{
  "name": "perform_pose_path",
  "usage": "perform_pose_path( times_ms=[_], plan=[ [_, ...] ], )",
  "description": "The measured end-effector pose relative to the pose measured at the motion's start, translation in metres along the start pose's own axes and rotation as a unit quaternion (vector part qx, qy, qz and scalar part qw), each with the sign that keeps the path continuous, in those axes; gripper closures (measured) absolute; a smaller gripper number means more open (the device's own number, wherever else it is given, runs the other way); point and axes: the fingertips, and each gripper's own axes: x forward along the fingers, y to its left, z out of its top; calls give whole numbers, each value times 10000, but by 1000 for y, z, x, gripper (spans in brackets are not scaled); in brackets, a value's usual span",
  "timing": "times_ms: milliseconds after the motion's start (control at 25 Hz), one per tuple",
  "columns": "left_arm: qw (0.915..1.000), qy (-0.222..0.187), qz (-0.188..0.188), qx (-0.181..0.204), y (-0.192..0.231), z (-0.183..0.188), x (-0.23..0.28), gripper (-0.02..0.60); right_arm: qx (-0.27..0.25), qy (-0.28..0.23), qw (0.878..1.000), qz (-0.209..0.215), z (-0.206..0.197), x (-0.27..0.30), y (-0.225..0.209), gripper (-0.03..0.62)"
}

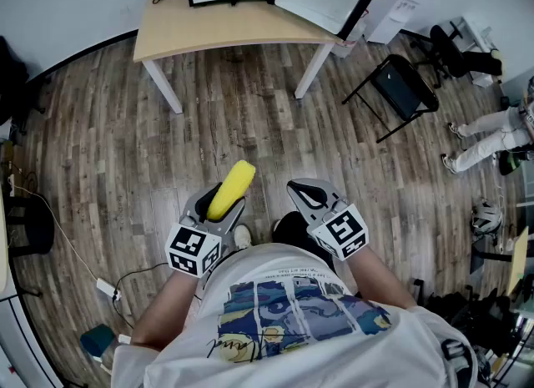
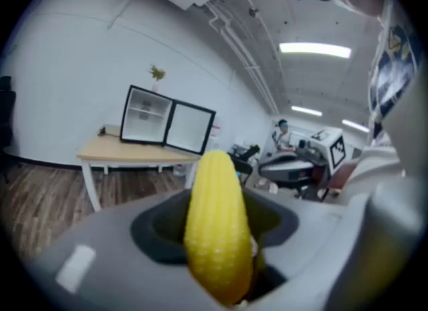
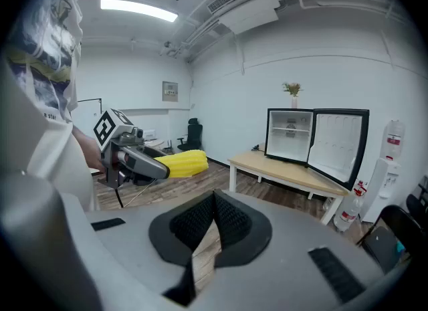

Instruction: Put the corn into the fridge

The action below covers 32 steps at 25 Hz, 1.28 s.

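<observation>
One plank floor point(image 1: 108, 153) is being seen as the largest surface, and a wide stretch of it is lying between the grippers and the one desk point(image 1: 217, 36), which is standing at 12 o'clock in the head view. One fridge point(image 3: 289, 136) is being carried on the far part of that desk, with a strip of bare desktop showing along the near edge. Its single door point(image 3: 341, 146) is being held swung wide open toward 3 o'clock in the right gripper view, and white shelves are showing inside; whether anything is on them cannot be told. One small plant point(image 3: 292, 89) is sitting on the fridge top. One black folding chair point(image 1: 400, 90) is standing at 2 o'clock, off the desk's right legs.

Two grippers are being held low at 6 o'clock, side by side and apart, each bearing one marker cube. One corn point(image 1: 232, 188) is being gripped between the jaws of the left gripper point(image 1: 224, 200), with its free end sticking out past the tips toward 12 o'clock, above the floor and well short of the desk. The jaws of the right gripper point(image 3: 214, 199) are being pressed together at the tips, with nothing held.
</observation>
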Motion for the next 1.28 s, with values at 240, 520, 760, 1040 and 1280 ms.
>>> perform_pose_path(
  times_ms=[240, 520, 760, 1040, 1280],
  plan=[
    [9998, -1, 214, 9, 21, 17, 35, 337, 22, -87, 9998, 163, 10, 20, -49, 583],
    [9984, 21, 567, -64, 34, 61, 127, 336, -8, -283, 9987, 434, 20, 41, -156, 580],
    [9947, -82, 1023, -99, 51, 115, 211, 336, -181, -369, 9964, 746, 32, 51, -258, 493],
    [9880, -179, 1514, -246, 76, 155, 286, 336, -56, -317, 9962, 810, 18, 54, -352, 571],
    [9837, -142, 1740, -430, 123, 173, 320, 336, 88, -314, 9951, 931, 30, 86, -383, 577]
  ],
)
